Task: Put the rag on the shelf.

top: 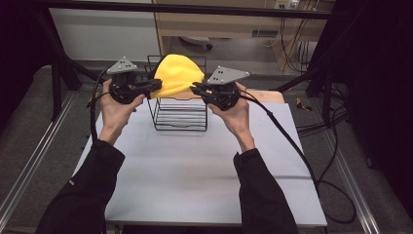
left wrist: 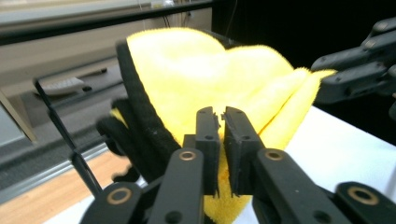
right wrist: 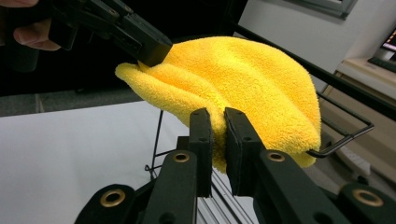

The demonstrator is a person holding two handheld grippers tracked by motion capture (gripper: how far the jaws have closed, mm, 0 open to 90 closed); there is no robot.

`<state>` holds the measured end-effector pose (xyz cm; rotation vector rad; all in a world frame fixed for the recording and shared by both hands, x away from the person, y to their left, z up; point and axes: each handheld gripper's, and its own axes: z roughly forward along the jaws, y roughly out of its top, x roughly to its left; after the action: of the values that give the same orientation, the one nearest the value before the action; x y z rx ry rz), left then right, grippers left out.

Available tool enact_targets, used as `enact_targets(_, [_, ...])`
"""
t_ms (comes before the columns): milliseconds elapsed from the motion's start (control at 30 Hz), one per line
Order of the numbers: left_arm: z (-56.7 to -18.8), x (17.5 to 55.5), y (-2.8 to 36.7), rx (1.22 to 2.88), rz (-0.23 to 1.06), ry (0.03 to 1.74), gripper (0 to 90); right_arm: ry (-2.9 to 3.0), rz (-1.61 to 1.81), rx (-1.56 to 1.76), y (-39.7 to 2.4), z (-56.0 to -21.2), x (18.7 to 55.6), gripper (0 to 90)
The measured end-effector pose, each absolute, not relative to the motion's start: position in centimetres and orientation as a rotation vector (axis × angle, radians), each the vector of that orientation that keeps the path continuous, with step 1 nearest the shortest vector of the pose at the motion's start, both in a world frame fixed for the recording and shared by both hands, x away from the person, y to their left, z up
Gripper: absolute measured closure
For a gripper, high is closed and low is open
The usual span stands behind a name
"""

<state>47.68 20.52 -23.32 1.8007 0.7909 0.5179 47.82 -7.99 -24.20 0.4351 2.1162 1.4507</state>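
the yellow cloth (top: pixel 178 74) is being pinched at opposite edges by the left gripper (top: pixel 155 86) and right gripper (top: pixel 197 89), jaws closed on it. its underside is being hidden. it is being held over the black wire rack (top: pixel 179 114) at the white table's (top: pixel 195 170) far edge.

We seem to be in a lab: a white-topped desk (top: pixel 195 170) stands inside a black metal frame (top: pixel 195 9), loose black cables (top: pixel 336 146) trail over grey carpet (top: pixel 29 112), with a wall socket (top: pixel 286 4) behind, blurred.
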Motion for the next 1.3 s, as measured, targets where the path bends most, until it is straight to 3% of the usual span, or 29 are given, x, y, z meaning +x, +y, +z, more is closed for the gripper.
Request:
enact_targets(133, [-22.9, 47.2, 21.1, 1.744, 0.552, 0.762, 79.7, 2.071, 1.491, 0.439, -8.1, -23.8, 47.8, 83.9])
enact_targets(367, [-21.2, 45.8, 22.3, 1.648, 0.65, 0.714, 45.6, 1.944, 1.572, 0.498, -8.6, -21.3, 48.3, 84.8])
enact_targets(633, [-22.3, 47.6, 21.8, 1.689, 0.73, 0.759, 35.2, 1.913, 1.569, 0.506, -8.2, -20.1, 48.7, 85.1])
enact_targets(767, [-22.8, 49.2, 21.7, 1.642, 0.67, 0.754, 43.5, 1.901, 1.57, 0.507, -8.1, -20.0, 48.8, 85.1])
enact_targets(900, [-22.5, 49.7, 21.9, 1.621, 0.638, 0.746, 71.2, 1.891, 1.569, 0.522, -8.0, -19.7, 49.0, 85.1])
enact_targets(967, [-21.8, 49.5, 22.0, 1.621, 0.649, 0.737, 77.8, 1.873, 1.568, 0.533, -8.0, -19.4, 49.2, 85.1])
enact_targets(1300, [-15.8, 47.4, 21.9, 1.576, 0.727, 0.694, 81.0, 1.73, 1.619, 0.536, -7.7, -14.7, 49.8, 85.0])
